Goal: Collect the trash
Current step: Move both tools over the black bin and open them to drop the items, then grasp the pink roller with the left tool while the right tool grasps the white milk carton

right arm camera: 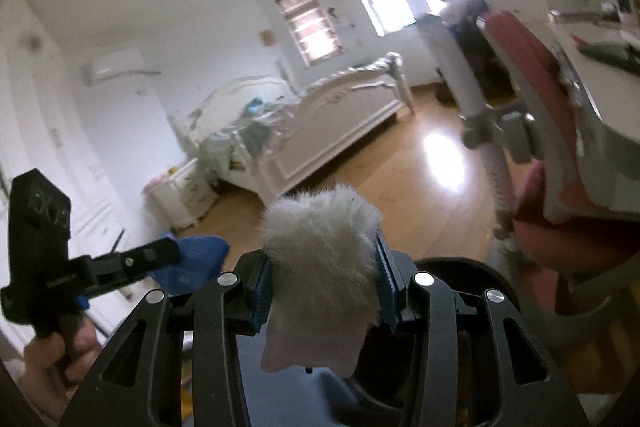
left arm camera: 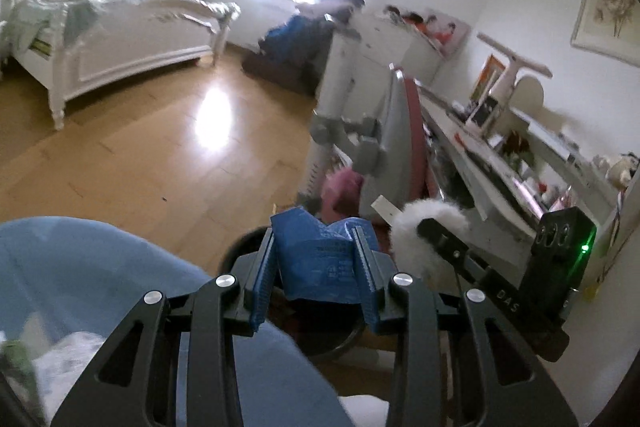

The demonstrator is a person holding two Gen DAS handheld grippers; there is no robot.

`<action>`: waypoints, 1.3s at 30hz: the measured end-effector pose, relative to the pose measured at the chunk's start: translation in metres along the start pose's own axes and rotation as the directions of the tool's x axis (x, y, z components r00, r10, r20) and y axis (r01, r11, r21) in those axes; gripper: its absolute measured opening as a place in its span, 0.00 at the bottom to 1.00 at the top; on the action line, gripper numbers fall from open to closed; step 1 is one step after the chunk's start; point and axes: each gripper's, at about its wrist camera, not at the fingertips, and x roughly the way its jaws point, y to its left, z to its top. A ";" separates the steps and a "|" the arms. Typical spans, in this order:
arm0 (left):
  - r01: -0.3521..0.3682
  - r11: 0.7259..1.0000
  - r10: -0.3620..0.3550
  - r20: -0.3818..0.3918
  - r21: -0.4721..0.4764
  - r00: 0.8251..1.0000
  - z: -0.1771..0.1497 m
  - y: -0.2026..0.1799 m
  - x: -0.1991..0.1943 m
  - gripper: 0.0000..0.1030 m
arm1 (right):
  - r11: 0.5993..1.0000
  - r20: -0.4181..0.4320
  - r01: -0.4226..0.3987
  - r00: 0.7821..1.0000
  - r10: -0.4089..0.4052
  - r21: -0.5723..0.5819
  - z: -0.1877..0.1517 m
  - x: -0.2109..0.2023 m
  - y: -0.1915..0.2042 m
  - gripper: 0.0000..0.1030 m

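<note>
My left gripper (left arm camera: 316, 247) is shut on a crumpled blue wrapper (left arm camera: 316, 259), held above a dark round bin (left arm camera: 320, 343) near the floor. My right gripper (right arm camera: 322, 259) is shut on a white fluffy piece (right arm camera: 320, 239) with a pale flat part hanging below; the fluffy piece also shows in the left wrist view (left arm camera: 424, 231), just right of the wrapper. The left gripper and the blue wrapper (right arm camera: 192, 259) show at the left of the right wrist view. The bin's dark rim (right arm camera: 468, 267) lies under the right gripper.
A white bed (left arm camera: 132, 43) stands across the wooden floor (left arm camera: 152, 155). A grey and pink desk chair (left arm camera: 392, 131) and a cluttered white desk (left arm camera: 520, 163) stand to the right. My blue-clad leg (left arm camera: 80, 267) is at lower left. A white nightstand (right arm camera: 184, 191) stands beside the bed.
</note>
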 end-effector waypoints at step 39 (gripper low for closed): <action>-0.114 0.993 0.114 -0.094 0.004 0.989 -0.008 0.012 0.069 0.76 | 0.997 -0.095 0.069 0.993 -0.065 0.041 -0.030 0.049 -0.032 0.77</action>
